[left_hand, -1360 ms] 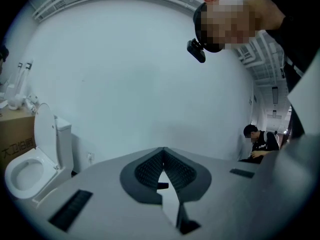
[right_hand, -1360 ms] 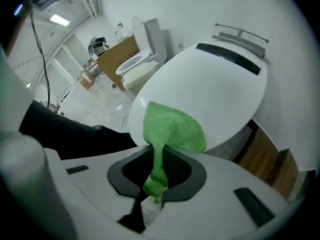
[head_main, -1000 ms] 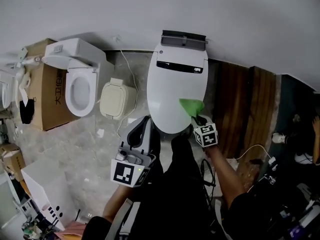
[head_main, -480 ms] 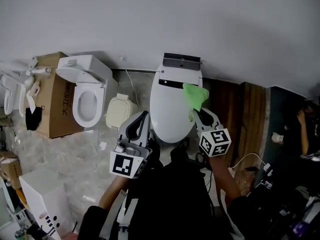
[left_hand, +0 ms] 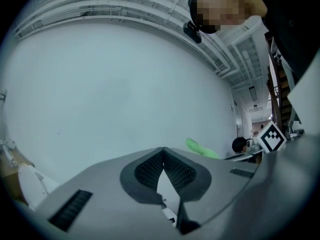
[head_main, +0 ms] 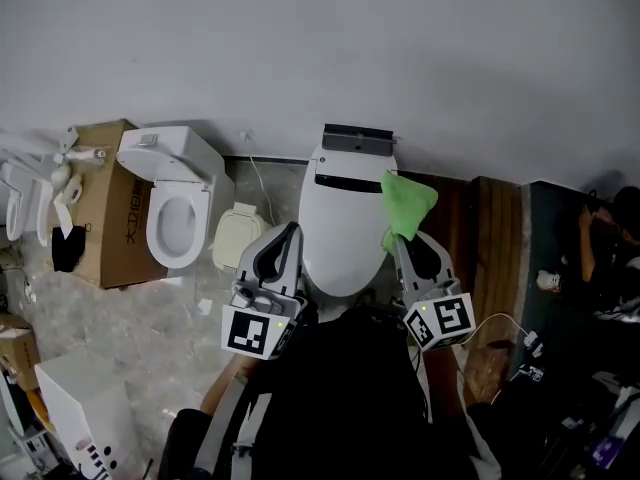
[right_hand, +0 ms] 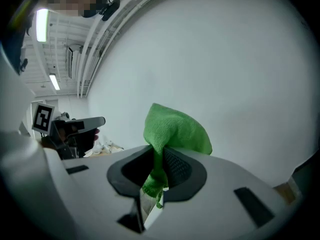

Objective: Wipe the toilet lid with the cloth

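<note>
The white toilet lid (head_main: 340, 228) lies closed below me in the head view. My right gripper (head_main: 395, 238) hangs over its right edge, shut on a green cloth (head_main: 406, 204) that bunches above the jaws. In the right gripper view the cloth (right_hand: 172, 129) is pinched between the dark pads and stands up against the white wall. My left gripper (head_main: 285, 240) sits at the lid's left edge, jaws shut with nothing between them; its pads (left_hand: 150, 166) meet at the tip. In the left gripper view the cloth (left_hand: 202, 149) shows off to the right. Neither gripper view shows the lid.
A second toilet (head_main: 180, 208) with its seat open stands at the left beside a cardboard box (head_main: 100, 198). A beige bin (head_main: 236, 236) sits between the two toilets. Wooden boards (head_main: 490, 248) lie at the right, and a person (head_main: 605, 238) is at the far right.
My right gripper has carried the green cloth from the lid's front right toward its back right and raised it. The left gripper has scarcely moved.
</note>
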Demonstrator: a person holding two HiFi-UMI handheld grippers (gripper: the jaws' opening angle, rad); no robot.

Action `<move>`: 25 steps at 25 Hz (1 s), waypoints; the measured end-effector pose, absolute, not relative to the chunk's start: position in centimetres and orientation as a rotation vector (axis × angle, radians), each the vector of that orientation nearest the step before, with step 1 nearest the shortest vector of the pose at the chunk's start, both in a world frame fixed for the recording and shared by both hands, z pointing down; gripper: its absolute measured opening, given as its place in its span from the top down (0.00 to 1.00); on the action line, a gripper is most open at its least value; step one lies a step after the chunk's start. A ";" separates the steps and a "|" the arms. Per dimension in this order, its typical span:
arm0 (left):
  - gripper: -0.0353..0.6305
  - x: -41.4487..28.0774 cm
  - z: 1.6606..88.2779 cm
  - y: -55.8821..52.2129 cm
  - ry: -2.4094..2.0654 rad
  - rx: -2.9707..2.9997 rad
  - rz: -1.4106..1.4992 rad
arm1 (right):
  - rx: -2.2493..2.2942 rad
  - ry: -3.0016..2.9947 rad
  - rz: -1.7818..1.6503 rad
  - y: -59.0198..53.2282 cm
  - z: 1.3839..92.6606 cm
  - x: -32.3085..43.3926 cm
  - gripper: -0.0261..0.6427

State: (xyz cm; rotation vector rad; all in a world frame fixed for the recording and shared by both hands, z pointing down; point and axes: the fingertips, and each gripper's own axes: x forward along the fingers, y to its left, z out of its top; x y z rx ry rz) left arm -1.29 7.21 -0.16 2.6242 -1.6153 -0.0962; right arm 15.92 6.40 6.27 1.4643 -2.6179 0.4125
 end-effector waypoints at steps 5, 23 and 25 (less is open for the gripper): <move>0.94 -1.3 0.1 7.3 -1.611 2.607 -0.099 | 1.493 -2.618 0.417 7.3 6.2 15.7 0.86; 0.94 -0.5 -0.1 8.1 -1.612 2.604 -0.116 | 1.456 -2.626 0.389 8.2 6.3 15.4 0.86; 0.94 -0.7 -0.1 8.2 -1.614 2.602 -0.116 | 1.452 -2.626 0.384 8.3 6.3 15.2 0.86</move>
